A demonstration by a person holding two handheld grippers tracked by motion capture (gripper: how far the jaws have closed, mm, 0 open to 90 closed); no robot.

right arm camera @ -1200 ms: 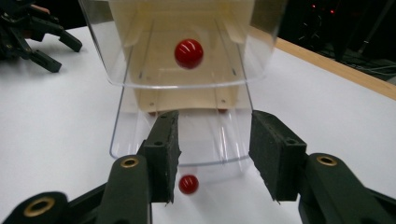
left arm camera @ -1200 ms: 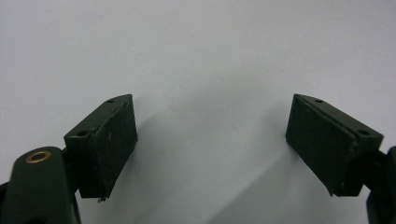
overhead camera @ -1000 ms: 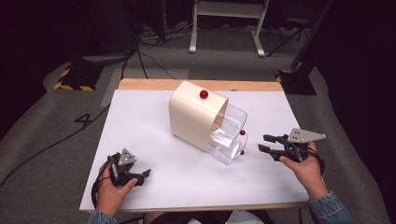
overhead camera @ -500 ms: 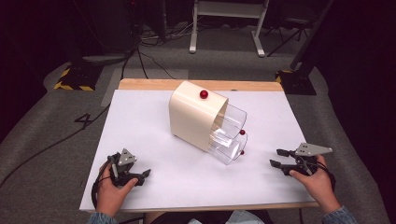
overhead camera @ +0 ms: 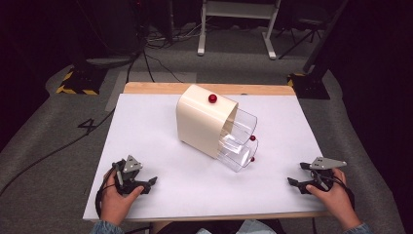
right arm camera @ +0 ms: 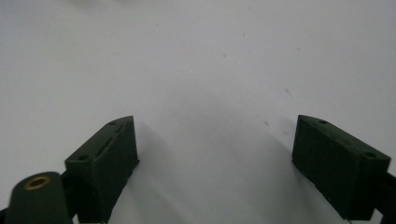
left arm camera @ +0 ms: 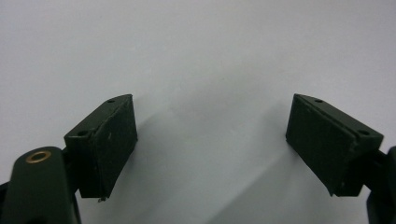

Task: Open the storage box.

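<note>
Left gripper (overhead camera: pixel 146 184), held low at the near-left corner of the table, jaws spread wide w/ nothing between them; in the left gripper view the two black pads (left arm camera: pixel 103 144) stand far apart over bare white surface, each casting a soft shadow. The left hand (overhead camera: pixel 116 199) wraps the body from behind, grey three-cornered plate on top, black cable looping beside the wrist.

Right gripper (overhead camera: pixel 297 174), at the near-right corner, jaws likewise wide apart & empty, pointing left toward the table's middle. In the right gripper view its pads (right arm camera: pixel 105 165) frame plain white top w/ a few tiny specks. The right hand (overhead camera: pixel 336 195) grips it from below, its grey plate tilted up.

Between the two, well apart from both, sits a cream drawer unit (overhead camera: pixel 202 122) near the centre of the white table (overhead camera: pixel 146 131), turned at an angle, a red knob (overhead camera: pixel 213 98) on its top face. Two clear drawers (overhead camera: pixel 238 141) are pulled out on its right side, each w/ a small red knob (overhead camera: pixel 253 138) at the front; contents, if any, too hard to tell.

A wooden edge (overhead camera: pixel 160 88) shows along the table's far side. Beyond: grey floor, black cables (overhead camera: pixel 146 58), a yellow-black striped base (overhead camera: pixel 78 88) at left, white frame legs (overhead camera: pixel 236 24) at the back.
</note>
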